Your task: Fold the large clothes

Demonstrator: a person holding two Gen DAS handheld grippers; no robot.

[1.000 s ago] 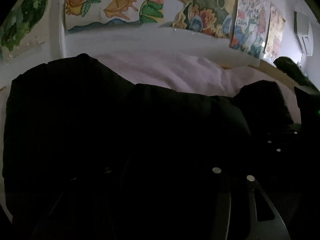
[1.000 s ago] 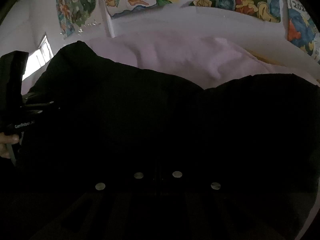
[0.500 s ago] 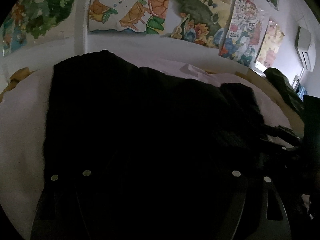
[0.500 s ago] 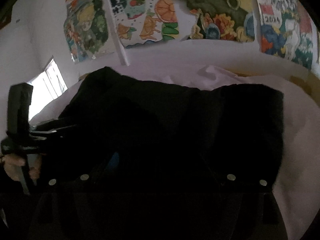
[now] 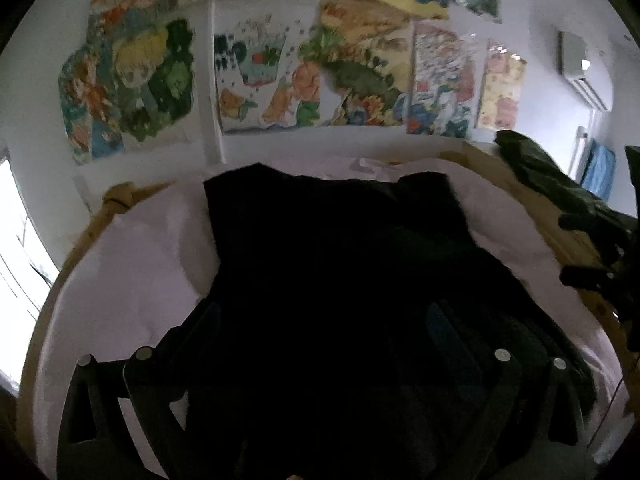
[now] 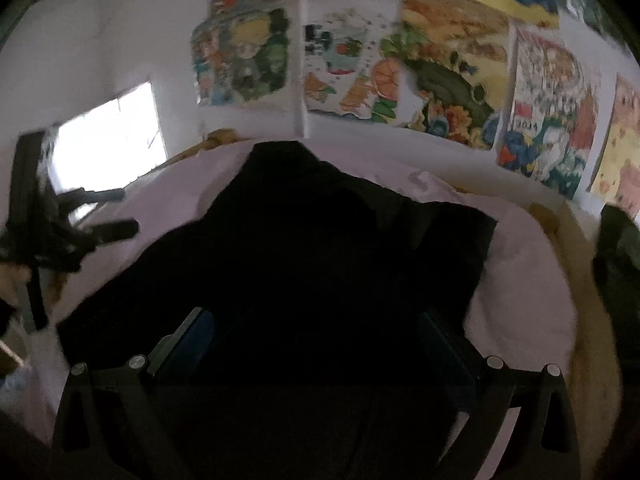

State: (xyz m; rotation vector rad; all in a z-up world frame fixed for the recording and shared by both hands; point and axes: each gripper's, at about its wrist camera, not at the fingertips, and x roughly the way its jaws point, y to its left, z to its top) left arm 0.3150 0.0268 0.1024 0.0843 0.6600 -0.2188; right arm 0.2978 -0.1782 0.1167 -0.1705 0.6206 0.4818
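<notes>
Both claws released garment [image 5: 340,272], "2024" poster [image 6: 532,120]

The black garment [image 5: 340,264] is too dark to show its folds.

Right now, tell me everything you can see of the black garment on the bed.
The black garment is a large, dark, soft cloth lying in a rough, uneven heap on the pale pink sheet, edges irregular and one corner reaching towards the wall. It is too dark to make out seams or folds. Neither gripper presses on it.
</notes>
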